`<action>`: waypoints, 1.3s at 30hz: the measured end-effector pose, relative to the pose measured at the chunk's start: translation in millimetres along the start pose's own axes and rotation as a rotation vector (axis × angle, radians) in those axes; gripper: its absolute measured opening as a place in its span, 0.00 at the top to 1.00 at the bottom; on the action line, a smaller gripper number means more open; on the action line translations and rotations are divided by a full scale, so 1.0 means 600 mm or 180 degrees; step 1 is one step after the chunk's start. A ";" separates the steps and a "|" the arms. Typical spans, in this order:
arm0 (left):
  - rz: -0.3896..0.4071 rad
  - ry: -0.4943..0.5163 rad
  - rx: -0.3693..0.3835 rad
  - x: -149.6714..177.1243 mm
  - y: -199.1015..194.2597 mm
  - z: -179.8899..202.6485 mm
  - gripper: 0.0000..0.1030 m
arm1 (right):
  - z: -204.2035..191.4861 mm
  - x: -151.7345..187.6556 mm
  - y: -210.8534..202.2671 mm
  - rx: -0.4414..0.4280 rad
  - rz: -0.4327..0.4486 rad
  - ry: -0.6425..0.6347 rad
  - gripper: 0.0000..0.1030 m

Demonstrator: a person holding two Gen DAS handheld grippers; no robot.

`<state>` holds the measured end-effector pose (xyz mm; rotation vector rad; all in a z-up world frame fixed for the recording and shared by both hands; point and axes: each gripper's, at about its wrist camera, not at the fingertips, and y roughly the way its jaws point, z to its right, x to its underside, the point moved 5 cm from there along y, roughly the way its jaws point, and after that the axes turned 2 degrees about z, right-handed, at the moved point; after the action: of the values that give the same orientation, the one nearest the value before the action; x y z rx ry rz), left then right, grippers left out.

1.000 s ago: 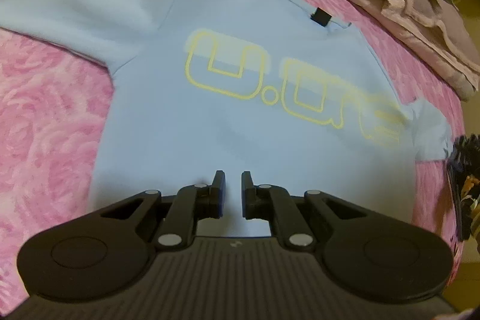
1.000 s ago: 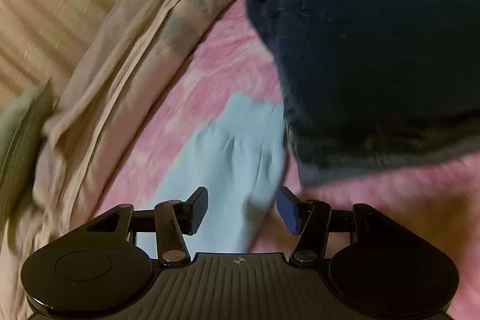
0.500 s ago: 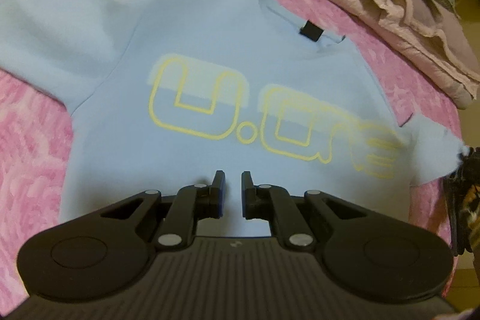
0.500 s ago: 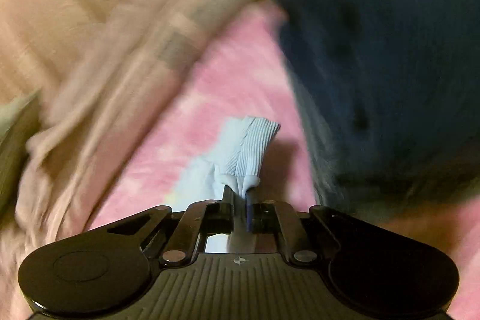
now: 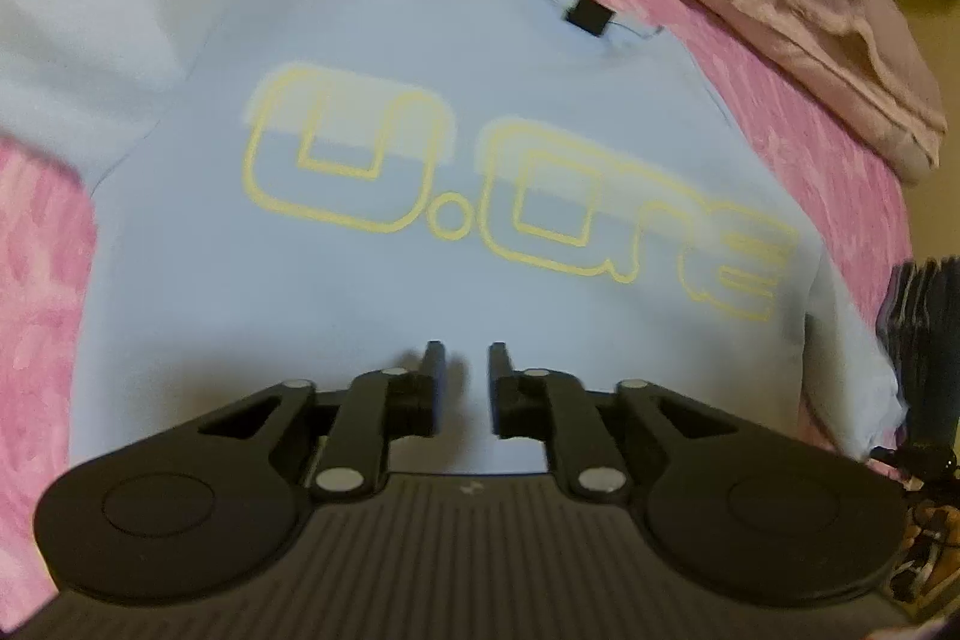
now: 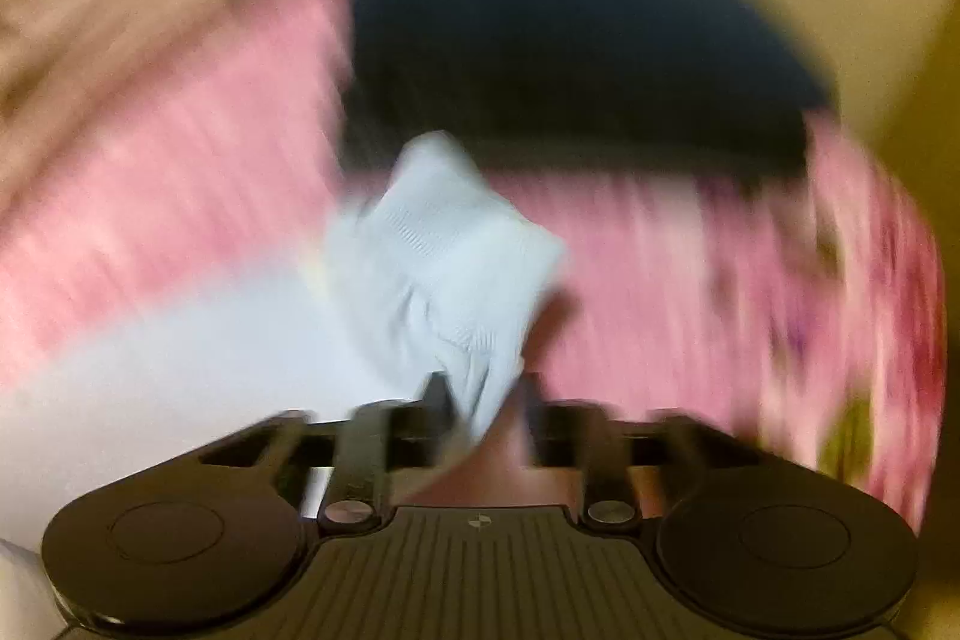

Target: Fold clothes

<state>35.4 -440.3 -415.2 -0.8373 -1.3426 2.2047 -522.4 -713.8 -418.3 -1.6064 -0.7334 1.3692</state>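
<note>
sleeve cuff [image 6: 456,274] slipping from opening right gripper [image 6: 480,388].

- The right wrist view was smeared throughout by motion blur.
- The sweatshirt's [image 5: 420,280] lower hem was hidden behind the left gripper [image 5: 461,370].
- Its left sleeve [image 5: 54,58] was cut off by the picture's edge.
- The dark garment [image 6: 570,40] could not be identified.

Your left matte black plastic two-finger gripper [image 5: 461,376] has a ribbed dark grey base, two round disc housings, and silver pivot screws on angular linkage arms ending in narrow flat black fingers [image 5: 433,370]. Your right matte black plastic gripper [image 6: 480,394] looks the same, with a small round emblem mid-base.
</note>
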 end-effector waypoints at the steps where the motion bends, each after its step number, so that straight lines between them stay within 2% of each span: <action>1: 0.0028 0.0084 0.0009 -0.010 -0.001 0.007 0.83 | 0.011 0.002 -0.011 -0.0045 0.0046 0.0098 0.55; 3: 0.0073 0.0248 0.0081 -0.038 -0.001 0.028 0.83 | 0.011 -0.011 -0.047 -0.0127 0.0349 0.0065 0.55; 5: 0.0110 0.0441 0.0201 -0.071 0.008 0.059 0.80 | -0.021 -0.044 -0.073 -0.0174 0.0626 -0.0210 0.54; 7: 0.0139 0.0683 0.0308 -0.104 0.024 0.099 0.76 | -0.056 -0.075 -0.088 -0.0502 0.0739 -0.0505 0.43; 8: 0.0151 0.0848 0.0370 -0.122 0.036 0.125 0.75 | -0.075 -0.090 -0.086 -0.0687 0.0723 -0.0689 0.33; 11: 0.0184 0.1416 0.0574 -0.175 0.076 0.208 0.68 | -0.134 -0.103 -0.067 -0.1214 0.0593 -0.1265 0.33; 14: 0.0130 0.2018 0.0691 -0.223 0.129 0.280 0.66 | -0.207 -0.116 -0.014 -0.1631 0.0232 -0.1894 0.33; 17: 0.0056 0.2557 0.0689 -0.254 0.178 0.327 0.64 | -0.255 -0.121 0.035 -0.1814 -0.0016 -0.2368 0.33; 21: -0.0050 0.3439 0.0606 -0.278 0.231 0.374 0.63 | -0.298 -0.125 0.083 -0.2002 -0.0256 -0.2875 0.33; 24: -0.0076 0.4049 0.0548 -0.277 0.258 0.395 0.62 | -0.318 -0.123 0.108 -0.2131 -0.0423 -0.3155 0.33; 27: -0.0327 0.4619 0.0476 -0.260 0.298 0.397 0.61 | -0.333 -0.105 0.132 -0.2259 -0.0652 -0.3358 0.33; 30: -0.0561 0.5113 0.0429 -0.242 0.332 0.395 0.78 | -0.340 -0.089 0.145 -0.2365 -0.0750 -0.3481 0.33; 31: -0.0543 0.5164 0.0466 -0.237 0.331 0.395 0.92 | -0.341 -0.084 0.147 -0.2401 -0.0746 -0.3505 0.33; 32: -0.0524 0.5216 0.0503 -0.231 0.330 0.395 0.97 | -0.340 -0.081 0.148 -0.2451 -0.0758 -0.3492 0.49; 33: -0.0459 0.5216 0.0519 -0.230 0.326 0.395 0.97 | -0.337 -0.080 0.148 -0.2512 -0.0809 -0.3429 0.82; 34: -0.0354 0.5170 0.0517 -0.232 0.320 0.394 0.98 | -0.333 -0.081 0.149 -0.2572 -0.0885 -0.3353 0.95; 36: -0.0099 0.4988 0.0514 -0.242 0.304 0.393 0.98 | -0.323 -0.086 0.137 -0.2610 -0.0773 -0.3301 0.99; 39: 0.0426 0.4233 0.0512 -0.283 0.262 0.385 0.98 | -0.304 -0.105 0.102 -0.2597 -0.0379 -0.3186 0.99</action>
<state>-6.0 -764.6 -428.5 -1.8376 -0.4216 1.2045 -365.6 -839.2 -442.5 -1.2860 -2.1549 1.9010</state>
